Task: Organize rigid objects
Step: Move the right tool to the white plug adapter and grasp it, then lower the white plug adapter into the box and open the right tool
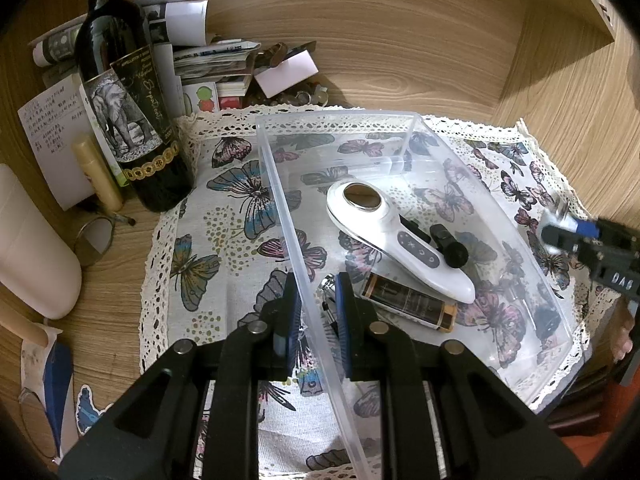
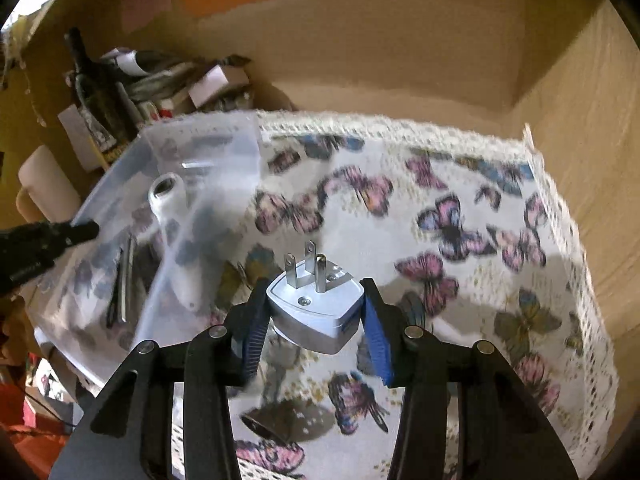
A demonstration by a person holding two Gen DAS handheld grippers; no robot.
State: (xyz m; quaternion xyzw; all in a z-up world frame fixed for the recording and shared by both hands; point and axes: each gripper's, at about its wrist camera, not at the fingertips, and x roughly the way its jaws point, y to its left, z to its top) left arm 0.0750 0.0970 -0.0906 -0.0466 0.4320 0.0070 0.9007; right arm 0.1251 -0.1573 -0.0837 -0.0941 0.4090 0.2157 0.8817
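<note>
1. Clear plastic bin [image 1: 400, 120] sits on the butterfly cloth [image 1: 224, 216], long axis running away from the left camera; left gripper [image 1: 316, 312] is clamped tight on its near wall
2. White handheld device [image 1: 384, 236] lies inside, round head pointing away, beside a brown cylinder [image 1: 408, 304]
3. Right gripper [image 2: 314, 316] grips the white plug adapter [image 2: 316, 308] above the cloth, right of the bin, prongs pointing up and away; the right view is blurred

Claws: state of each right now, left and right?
Left claw: closed on the clear bin's wall.
Right claw: closed on the white plug adapter, above the butterfly cloth.
</note>
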